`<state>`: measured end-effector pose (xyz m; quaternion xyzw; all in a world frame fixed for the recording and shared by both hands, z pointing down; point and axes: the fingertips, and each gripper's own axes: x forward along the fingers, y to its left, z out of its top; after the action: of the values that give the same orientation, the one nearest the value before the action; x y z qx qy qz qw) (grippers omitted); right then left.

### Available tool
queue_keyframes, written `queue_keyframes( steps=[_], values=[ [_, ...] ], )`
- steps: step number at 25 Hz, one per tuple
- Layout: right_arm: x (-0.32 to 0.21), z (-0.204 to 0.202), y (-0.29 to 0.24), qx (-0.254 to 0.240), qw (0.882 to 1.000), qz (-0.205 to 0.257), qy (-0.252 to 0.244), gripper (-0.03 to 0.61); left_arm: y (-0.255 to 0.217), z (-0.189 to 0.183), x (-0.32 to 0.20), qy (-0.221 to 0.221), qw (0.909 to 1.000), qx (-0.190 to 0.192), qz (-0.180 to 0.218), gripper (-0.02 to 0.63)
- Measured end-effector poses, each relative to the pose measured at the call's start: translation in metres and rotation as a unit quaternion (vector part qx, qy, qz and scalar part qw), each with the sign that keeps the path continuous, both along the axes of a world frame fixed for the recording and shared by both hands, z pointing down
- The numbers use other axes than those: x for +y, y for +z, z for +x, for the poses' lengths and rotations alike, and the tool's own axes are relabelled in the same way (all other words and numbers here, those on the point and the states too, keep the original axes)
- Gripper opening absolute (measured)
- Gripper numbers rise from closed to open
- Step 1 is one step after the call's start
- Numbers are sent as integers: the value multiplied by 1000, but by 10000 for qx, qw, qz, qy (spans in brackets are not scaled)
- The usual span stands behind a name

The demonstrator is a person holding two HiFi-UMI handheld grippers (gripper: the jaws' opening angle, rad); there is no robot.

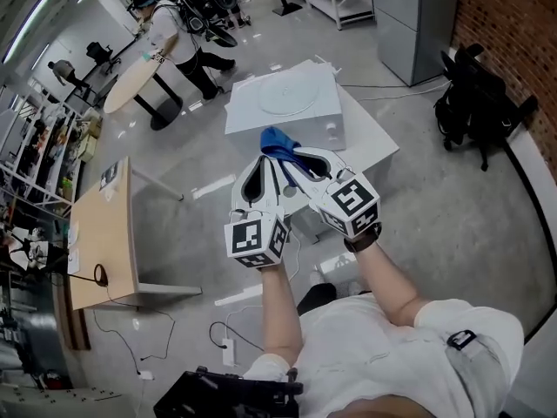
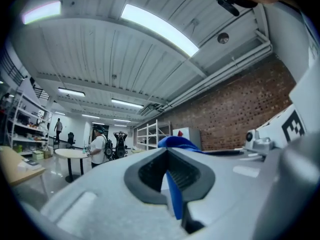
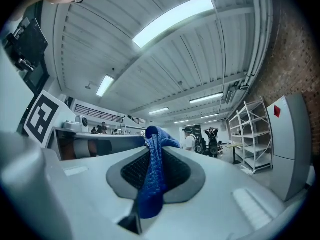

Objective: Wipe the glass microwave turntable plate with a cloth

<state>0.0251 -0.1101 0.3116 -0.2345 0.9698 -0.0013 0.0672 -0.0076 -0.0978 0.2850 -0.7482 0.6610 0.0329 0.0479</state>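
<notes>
Plate top: glass plate (image 1: 288,93) is lying bare, open from above.
Near side: blue cloth (image 1: 280,143) is hanging in front of it.

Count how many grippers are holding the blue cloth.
2. The left gripper is shut on a thin strip of the cloth. The right gripper, beside it, is shut on a thicker fold. The cloth bunches up at their tips.

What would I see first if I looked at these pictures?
The bright blue cloth in the middle jumps out first. The left gripper and the right gripper both pinch it, side by side. Just past it, a round glass plate lies on top of a white box.
</notes>
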Motion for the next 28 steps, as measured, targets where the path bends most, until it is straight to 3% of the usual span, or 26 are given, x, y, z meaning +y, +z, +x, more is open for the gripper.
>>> queue_keyframes(
  steps=[8,17,21,24,28],
  values=[
    [-75,-55,9,258,9994,78,199,57,7,-68,-68,149,9997,190,100,3],
    [-163,-138,-17,275,9985,294,383,57,-18,-162,-151,362,9983,296,362,3],
    [-196,-140,-8,324,9968,242,689,57,1,-196,-175,377,9985,312,238,3],
    [-229,-132,-6,881,9924,457,722,57,20,-207,-196,487,9981,389,-12,3],
    [-273,-141,12,2289,9692,902,135,57,44,-205,-223,557,9968,486,-299,3]
  ],
)
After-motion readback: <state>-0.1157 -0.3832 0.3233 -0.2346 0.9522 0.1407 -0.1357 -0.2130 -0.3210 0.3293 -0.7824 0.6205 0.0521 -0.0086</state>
